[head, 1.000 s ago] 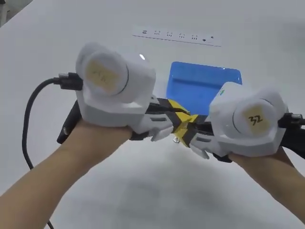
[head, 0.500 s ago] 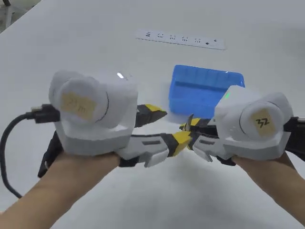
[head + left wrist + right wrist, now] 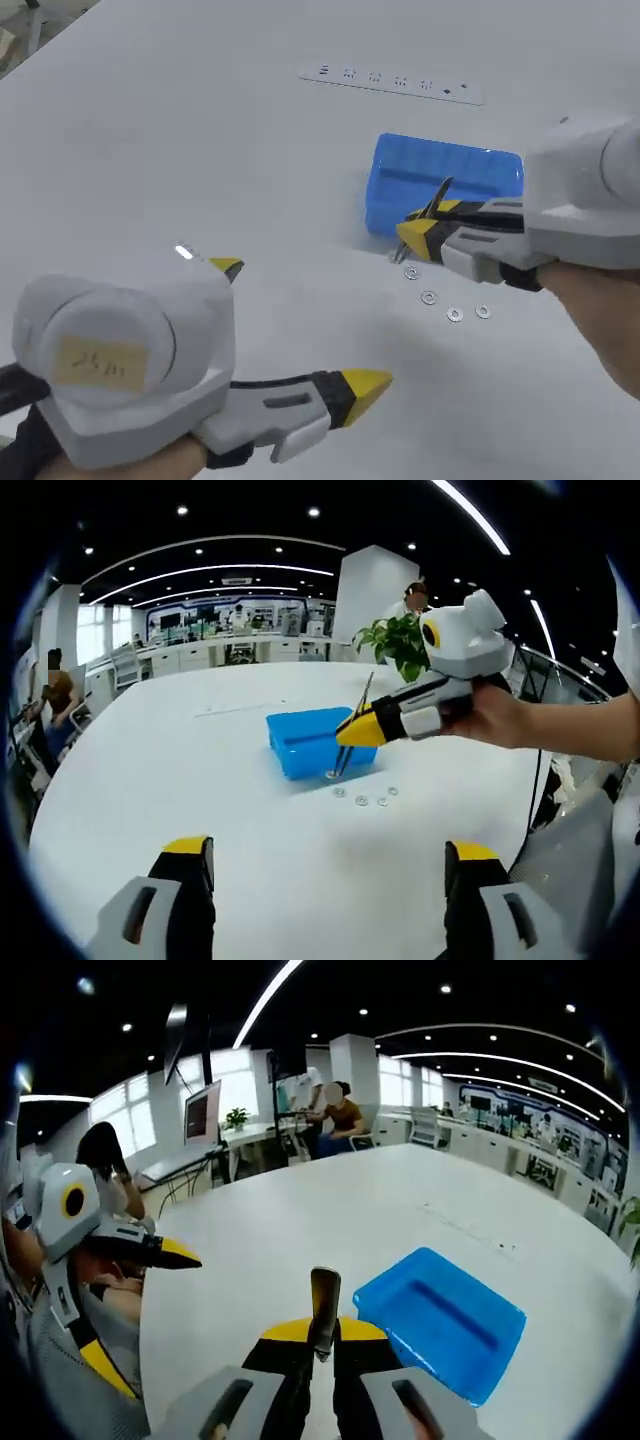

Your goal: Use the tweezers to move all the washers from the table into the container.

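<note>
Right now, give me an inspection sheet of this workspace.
Surface: white table.
Job's things: blue container, looks empty; four washers on the table beside it; tweezers.
Clutter: power strip.
Grippers: left gripper open, holding nothing; right gripper shut on the tweezers.
Cables: thin dark cable hanging below the right gripper.
Surroundings: open office, seated people, a plant.

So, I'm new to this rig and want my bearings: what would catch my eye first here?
The blue container stands out brightly mid-way across the white table. Just in front of it, the right claw grips the tweezers, tips down beside a few washers. The left claw hangs open, nearer the person.
</note>
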